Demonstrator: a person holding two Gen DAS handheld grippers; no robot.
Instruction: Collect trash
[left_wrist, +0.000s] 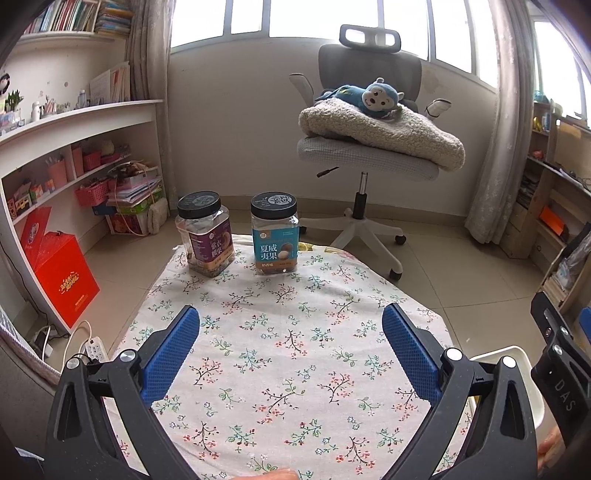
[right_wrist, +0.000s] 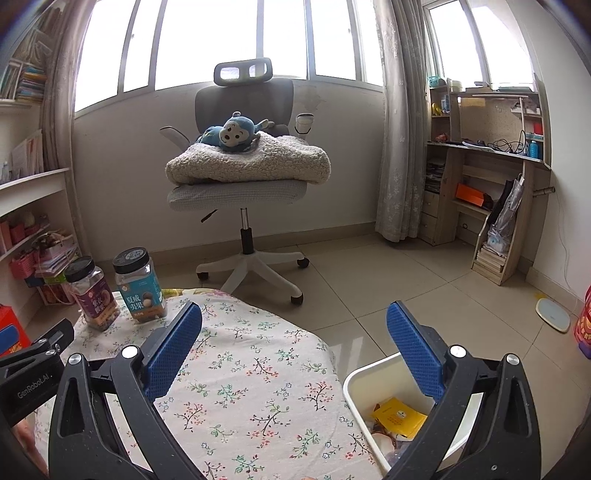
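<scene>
Both tools empty, jaws spread wide — left tool (left_wrist: 290, 345) over the table (left_wrist: 288, 369), right tool (right_wrist: 294, 345) nearer the white bin (right_wrist: 356, 384) at the table's right edge, yellow wrapper (right_wrist: 399, 419) already inside.

two jars (left_wrist: 240, 236) block the tablecloth's (left_wrist: 288, 332) far edge, near cloth open, bin (right_wrist: 373, 384) mouth unobstructed

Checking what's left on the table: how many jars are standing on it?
2: the purple-label jar at the far left edge, the blue-label jar beside it on its right. Both upright, lids on.
</scene>
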